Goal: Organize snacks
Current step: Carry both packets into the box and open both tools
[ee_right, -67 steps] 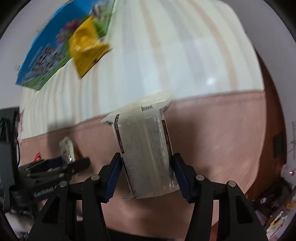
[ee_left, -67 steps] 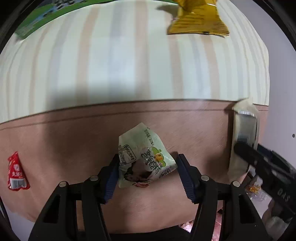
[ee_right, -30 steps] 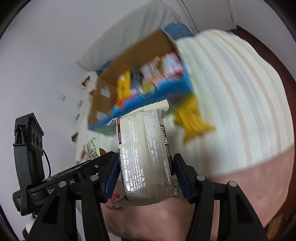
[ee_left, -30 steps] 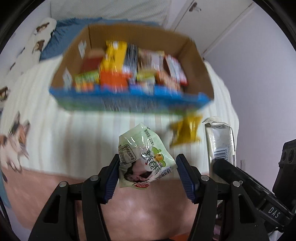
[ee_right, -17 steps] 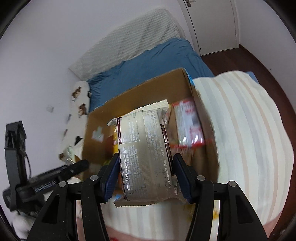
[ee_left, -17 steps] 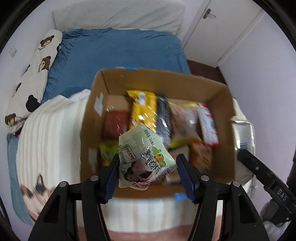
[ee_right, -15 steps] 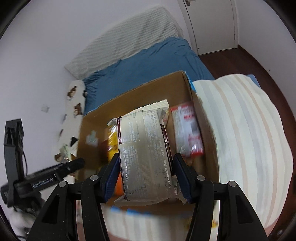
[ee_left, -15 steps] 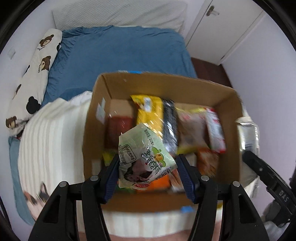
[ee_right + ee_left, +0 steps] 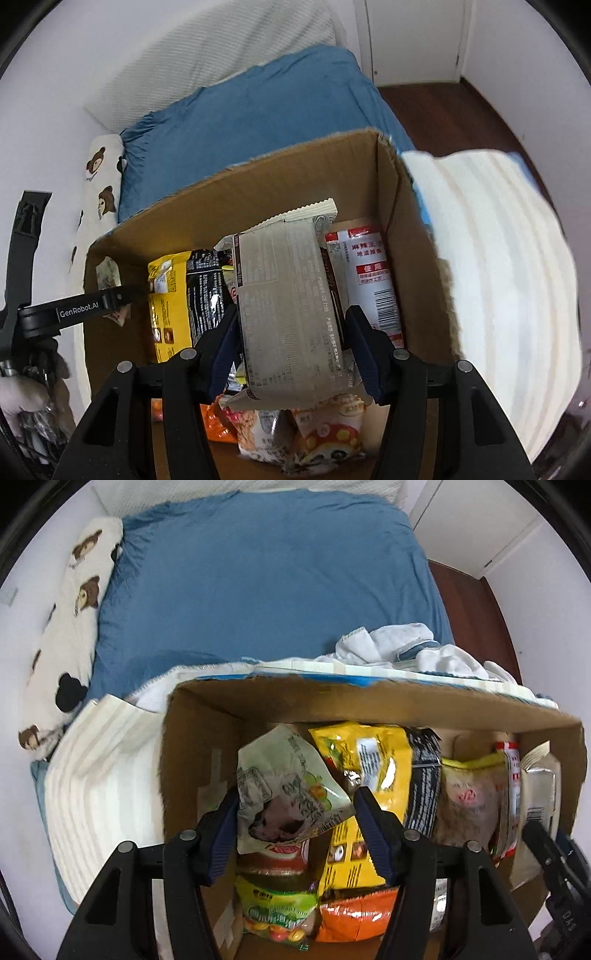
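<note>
My left gripper (image 9: pixel 295 812) is shut on a pale green snack packet (image 9: pixel 284 794) and holds it over the left part of an open cardboard box (image 9: pixel 192 746). My right gripper (image 9: pixel 291 332) is shut on a long beige noodle pack (image 9: pixel 288 306) and holds it over the right part of the same box (image 9: pixel 399 206). The box holds several upright snack bags, among them a yellow bag (image 9: pixel 365 760), a black one (image 9: pixel 203 291) and a red-and-white one (image 9: pixel 369 273). The left gripper's finger (image 9: pixel 92 304) shows in the right wrist view.
The box stands on a cream striped blanket (image 9: pixel 99 775) on a bed with a blue sheet (image 9: pixel 258 583). A bear-print pillow (image 9: pixel 70 627) lies at the left. Crumpled white cloth (image 9: pixel 406 646) lies behind the box. Dark wooden floor (image 9: pixel 424 99) lies at the right.
Both grippers have carried their packets from the pink surface to over the box and have come lower and closer, so the box's inside fills the views.
</note>
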Action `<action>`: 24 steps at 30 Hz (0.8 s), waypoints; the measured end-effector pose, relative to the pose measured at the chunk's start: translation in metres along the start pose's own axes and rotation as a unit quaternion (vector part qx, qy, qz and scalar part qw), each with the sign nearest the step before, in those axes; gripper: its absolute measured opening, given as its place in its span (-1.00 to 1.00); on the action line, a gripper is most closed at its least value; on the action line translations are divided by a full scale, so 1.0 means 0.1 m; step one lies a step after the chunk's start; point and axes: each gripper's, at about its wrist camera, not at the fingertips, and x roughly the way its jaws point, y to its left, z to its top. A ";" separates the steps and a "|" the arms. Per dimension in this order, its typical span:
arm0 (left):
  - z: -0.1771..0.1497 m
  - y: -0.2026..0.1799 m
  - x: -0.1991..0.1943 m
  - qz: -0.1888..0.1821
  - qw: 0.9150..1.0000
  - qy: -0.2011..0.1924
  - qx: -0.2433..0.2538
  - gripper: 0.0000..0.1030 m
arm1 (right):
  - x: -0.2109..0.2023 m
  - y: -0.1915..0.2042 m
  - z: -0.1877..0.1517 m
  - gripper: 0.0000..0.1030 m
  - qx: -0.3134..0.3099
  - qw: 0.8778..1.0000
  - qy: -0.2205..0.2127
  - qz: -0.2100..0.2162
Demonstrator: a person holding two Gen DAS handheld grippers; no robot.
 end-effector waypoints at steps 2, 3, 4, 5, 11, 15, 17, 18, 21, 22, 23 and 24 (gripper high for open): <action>0.01 0.06 0.06 -0.019 0.999 0.015 -0.024 0.16 | 0.08 0.00 -0.01 0.33 -0.003 1.000 0.004 -0.017; 0.01 0.09 0.07 -0.025 0.999 0.016 -0.032 0.18 | 0.11 0.04 -0.01 0.52 -0.010 1.000 0.006 -0.015; 0.01 0.10 0.08 -0.022 0.999 0.014 -0.035 0.20 | 0.12 0.09 -0.02 0.64 -0.016 1.000 0.008 -0.013; 0.00 0.12 0.07 -0.021 0.999 0.009 -0.034 0.21 | 0.14 0.13 -0.03 0.83 -0.022 1.000 0.010 -0.018; -0.12 0.01 -0.08 -0.015 1.000 -0.010 -0.015 0.76 | 0.13 0.26 -0.05 0.90 -0.030 0.999 0.012 -0.022; -0.21 -0.06 -0.15 -0.014 1.000 -0.018 -0.007 0.76 | 0.10 0.24 -0.09 0.91 -0.028 0.999 0.017 -0.029; -0.26 -0.08 -0.19 -0.018 1.000 -0.022 -0.004 0.76 | 0.07 0.22 -0.11 0.92 -0.028 0.999 0.016 -0.029; -0.30 -0.10 -0.23 -0.018 0.999 -0.028 -0.002 0.76 | 0.04 0.21 -0.13 0.92 -0.030 0.999 0.015 -0.031; -0.40 -0.13 -0.34 -0.016 0.999 -0.042 0.000 0.76 | -0.06 0.20 -0.18 0.92 -0.033 0.999 0.014 -0.028; -0.46 -0.16 -0.41 -0.017 0.998 -0.053 0.003 0.76 | -0.10 0.20 -0.21 0.92 -0.035 0.999 0.011 -0.028; -0.52 -0.18 -0.47 -0.016 0.998 -0.062 0.007 0.76 | -0.15 0.19 -0.23 0.92 -0.036 0.999 0.009 -0.027; -0.56 -0.19 -0.51 -0.014 0.997 -0.070 0.010 0.76 | -0.19 0.19 -0.27 0.92 -0.040 0.999 0.006 -0.025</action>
